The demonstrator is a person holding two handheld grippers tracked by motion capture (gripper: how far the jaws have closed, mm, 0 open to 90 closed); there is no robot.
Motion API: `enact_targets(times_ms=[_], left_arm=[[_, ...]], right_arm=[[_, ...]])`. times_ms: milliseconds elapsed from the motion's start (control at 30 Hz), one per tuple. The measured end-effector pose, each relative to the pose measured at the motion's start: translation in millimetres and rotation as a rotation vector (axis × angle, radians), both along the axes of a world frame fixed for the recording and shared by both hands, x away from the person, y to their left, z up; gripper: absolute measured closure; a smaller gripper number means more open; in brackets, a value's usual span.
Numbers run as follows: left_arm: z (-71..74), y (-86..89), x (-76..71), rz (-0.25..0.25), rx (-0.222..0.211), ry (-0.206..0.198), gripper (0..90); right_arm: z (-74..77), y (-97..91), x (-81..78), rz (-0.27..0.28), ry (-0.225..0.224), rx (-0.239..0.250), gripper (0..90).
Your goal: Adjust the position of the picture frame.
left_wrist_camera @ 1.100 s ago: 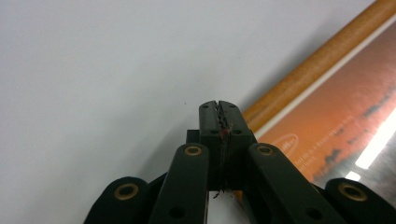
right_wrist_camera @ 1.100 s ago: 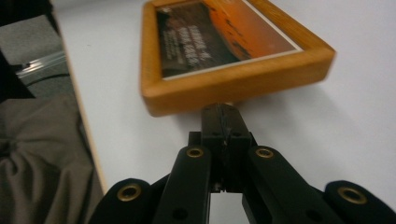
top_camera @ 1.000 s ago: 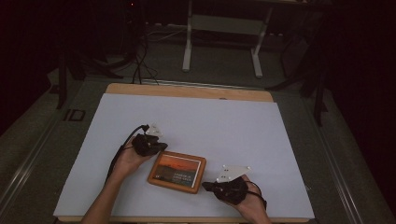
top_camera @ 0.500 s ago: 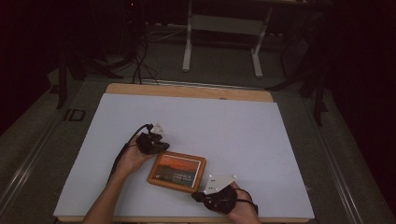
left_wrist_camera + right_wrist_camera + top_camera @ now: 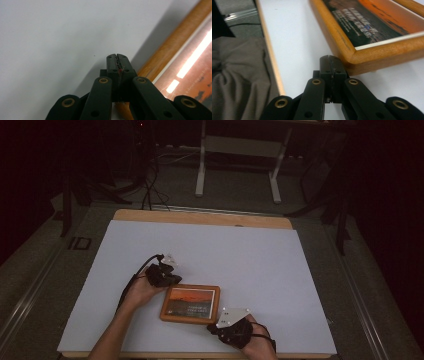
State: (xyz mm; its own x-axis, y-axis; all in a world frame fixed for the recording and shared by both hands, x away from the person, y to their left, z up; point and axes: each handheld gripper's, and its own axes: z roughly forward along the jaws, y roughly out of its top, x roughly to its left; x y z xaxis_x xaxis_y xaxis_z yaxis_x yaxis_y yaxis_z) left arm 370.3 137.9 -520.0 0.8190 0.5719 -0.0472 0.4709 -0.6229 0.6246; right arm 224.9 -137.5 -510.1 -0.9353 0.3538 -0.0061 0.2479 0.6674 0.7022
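Here one wooden picture frame with an orange sunset print lies flat on the white table, near its front edge and left of the middle. Two grippers flank it, each with its jaws pressed together on nothing: the left gripper sits at the frame's far left corner, its closed tip just beside the wooden edge, and the right gripper sits at the near right corner, its closed tip right against the frame's corner. Two hands hold them, one each, coming in from the near edge.
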Motion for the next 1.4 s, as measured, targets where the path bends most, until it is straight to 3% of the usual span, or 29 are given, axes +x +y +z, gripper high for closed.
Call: enact_targets(times_ms=[133,400,433,500,600,733,900,1000,1067,1167,1300,1400], left_arm=[[-0.8,1.0,-4.7,-0.004,0.006,0.007,89.9],[-0.8,7.0,-30.1,-0.03,0.017,0.03,89.9],[-3.2,6.6,-37.8,-0.042,0.002,0.041,89.9],[-3.2,6.6,-37.8,-0.042,0.002,0.041,89.9],[-8.0,6.7,-53.4,-0.054,-0.064,0.07,89.9],[-11.3,4.6,-65.1,-0.053,-0.099,0.089,89.9],[-11.4,-0.3,-74.8,-0.083,-0.101,0.099,89.6],[-10.5,1.8,-78.9,-0.065,-0.127,0.088,88.9],[-7.8,5.9,-80.5,-0.019,-0.147,0.072,84.1],[-2.7,13.8,-82.8,0.031,-0.218,0.064,78.8],[1.4,17.1,-88.2,0.034,-0.287,0.065,66.7],[0.3,14.6,-93.2,0.017,-0.282,0.076,63.2]], right_arm=[[0.2,-6.3,5.3,-0.051,0.001,0.007,90.0],[-2.7,-26.1,25.5,-0.182,0.005,0.032,90.0],[-2.7,-29.0,28.5,-0.204,0.006,0.035,90.0],[-2.8,-31.7,31.7,-0.223,0.007,0.039,90.0],[-3.8,-39.1,42.0,-0.271,0.012,0.056,90.0],[-4.3,-43.4,51.9,-0.322,0.013,0.071,90.0],[-5.1,-46.7,58.8,-0.362,0.013,0.083,90.0],[-3.2,-48.0,58.1,-0.373,0.025,0.097,90.0],[-0.8,-48.2,55.4,-0.384,0.036,0.106,80.8],[0.6,-51.7,52.0,-0.365,0.114,0.177,63.2],[-3.3,-46.6,48.3,-0.355,0.192,0.202,47.1],[-7.9,-40.4,45.2,-0.34,0.222,0.19,43.0]])
